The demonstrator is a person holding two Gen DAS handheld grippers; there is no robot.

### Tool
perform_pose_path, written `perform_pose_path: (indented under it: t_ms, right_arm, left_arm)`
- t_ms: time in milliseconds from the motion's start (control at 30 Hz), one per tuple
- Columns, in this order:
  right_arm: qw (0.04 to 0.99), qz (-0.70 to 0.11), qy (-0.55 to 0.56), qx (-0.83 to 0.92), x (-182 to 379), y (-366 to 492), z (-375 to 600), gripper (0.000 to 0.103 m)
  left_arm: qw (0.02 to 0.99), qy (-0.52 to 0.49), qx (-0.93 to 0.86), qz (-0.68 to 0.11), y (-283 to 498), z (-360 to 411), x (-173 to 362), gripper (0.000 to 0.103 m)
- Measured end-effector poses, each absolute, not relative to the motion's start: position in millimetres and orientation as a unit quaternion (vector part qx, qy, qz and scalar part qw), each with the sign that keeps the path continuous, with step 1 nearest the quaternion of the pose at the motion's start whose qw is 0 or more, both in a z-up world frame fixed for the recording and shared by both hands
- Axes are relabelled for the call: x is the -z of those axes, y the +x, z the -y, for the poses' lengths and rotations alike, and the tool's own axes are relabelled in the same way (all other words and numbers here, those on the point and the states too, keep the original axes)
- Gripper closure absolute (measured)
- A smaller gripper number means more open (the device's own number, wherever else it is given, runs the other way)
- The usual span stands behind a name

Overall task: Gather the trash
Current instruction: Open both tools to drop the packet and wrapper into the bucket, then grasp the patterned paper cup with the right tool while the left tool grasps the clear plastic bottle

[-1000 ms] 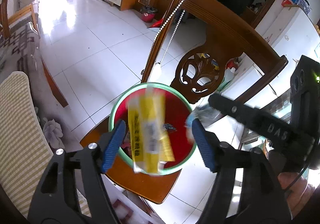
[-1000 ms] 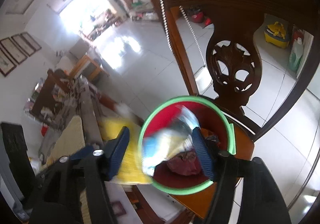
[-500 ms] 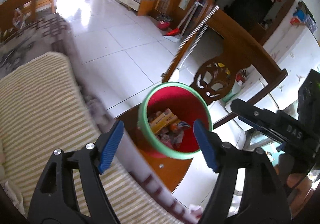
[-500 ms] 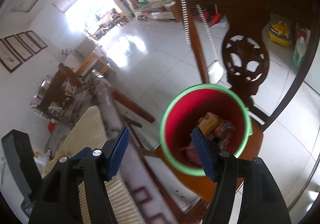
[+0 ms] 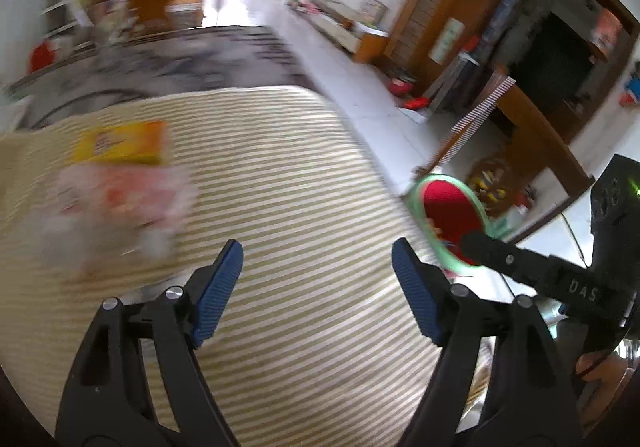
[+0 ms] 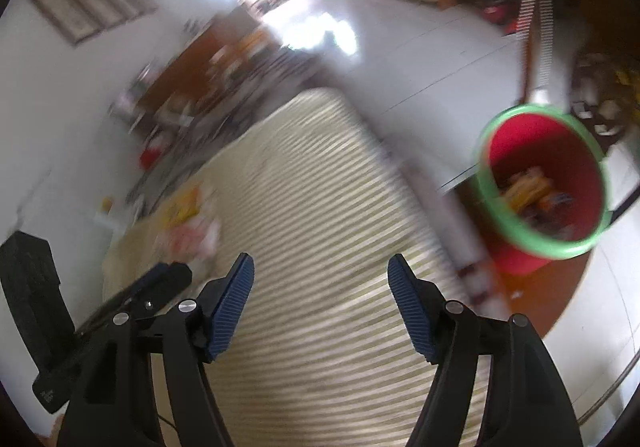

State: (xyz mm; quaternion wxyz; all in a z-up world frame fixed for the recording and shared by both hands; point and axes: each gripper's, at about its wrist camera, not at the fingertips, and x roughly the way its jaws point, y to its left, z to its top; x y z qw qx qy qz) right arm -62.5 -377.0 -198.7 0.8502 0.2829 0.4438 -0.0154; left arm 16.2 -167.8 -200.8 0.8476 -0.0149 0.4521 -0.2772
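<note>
Left gripper (image 5: 316, 271) and right gripper (image 6: 320, 283) both empty over the beige striped cloth (image 5: 304, 175), jaws just widened, nothing between; blurred yellow packet (image 5: 120, 143) and pink wrapper (image 5: 120, 199) lie on cloth; green-rimmed red bucket (image 6: 540, 183) on wooden chair seat (image 6: 560, 303) holds wrappers.

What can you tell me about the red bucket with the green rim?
The bucket is round, red inside and out, with a bright green rim, and looks like plastic. It stands upright and open on a brown wooden chair seat, beside the striped cloth. Trash lies at its bottom: yellow and orange wrappers, too blurred to name. Nothing else touches it. In the left view, the other hand-held gripper's arm hides part of its rim.
</note>
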Motion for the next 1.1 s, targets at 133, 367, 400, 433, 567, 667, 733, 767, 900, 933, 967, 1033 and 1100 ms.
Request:
perform_pose_path:
  t_ms: [133, 367, 400, 433, 567, 667, 733, 767, 900, 933, 967, 1033, 1100]
  right_arm:
    - [0.841, -0.476, 0.254, -0.043, 209, -41, 306, 0.026]
    - [0.823, -0.534, 0.174, -0.091, 247, 6, 202, 0.020]
    - [0.818, -0.542, 0.166, -0.091, 254, 12, 192, 0.020]
    - [0.815, -0.549, 0.163, -0.093, 258, 16, 188, 0.020]
    - [0.803, -0.573, 0.139, -0.083, 279, 35, 165, 0.018]
    - [0.794, -0.584, 0.147, -0.079, 291, 45, 162, 0.019]
    - [0.793, -0.585, 0.152, -0.077, 294, 46, 164, 0.020]
    - [0.794, -0.583, 0.153, -0.078, 293, 46, 165, 0.020]
    - [0.810, -0.558, 0.158, -0.086, 273, 29, 178, 0.021]
    - [0.815, -0.551, 0.159, -0.085, 266, 24, 183, 0.021]
    - [0.819, -0.545, 0.159, -0.084, 262, 19, 187, 0.021]
    - [0.824, -0.536, 0.162, -0.081, 253, 9, 196, 0.020]
    - [0.826, -0.532, 0.172, -0.076, 247, -4, 210, 0.020]
  left_arm:
    - [0.860, -0.034, 0.215, -0.462, 18, 86, 211, 0.028]
    - [0.867, -0.070, 0.143, -0.472, 15, -6, 221, 0.028]
    - [0.869, -0.071, 0.137, -0.469, 13, -16, 220, 0.028]
    - [0.871, -0.073, 0.134, -0.468, 12, -21, 220, 0.028]
    - [0.872, -0.087, 0.119, -0.467, 13, -44, 221, 0.028]
    - [0.870, -0.097, 0.116, -0.470, 14, -51, 224, 0.028]
    - [0.865, -0.111, 0.121, -0.475, 19, -54, 227, 0.028]
    - [0.861, -0.120, 0.124, -0.479, 23, -54, 228, 0.028]
    - [0.843, -0.166, 0.132, -0.495, 42, -49, 239, 0.028]
    - [0.837, -0.181, 0.134, -0.498, 49, -43, 242, 0.028]
    - [0.835, -0.188, 0.134, -0.499, 52, -39, 243, 0.028]
    - [0.831, -0.207, 0.124, -0.502, 66, -29, 250, 0.026]
    - [0.818, -0.241, 0.108, -0.512, 79, -20, 259, 0.026]
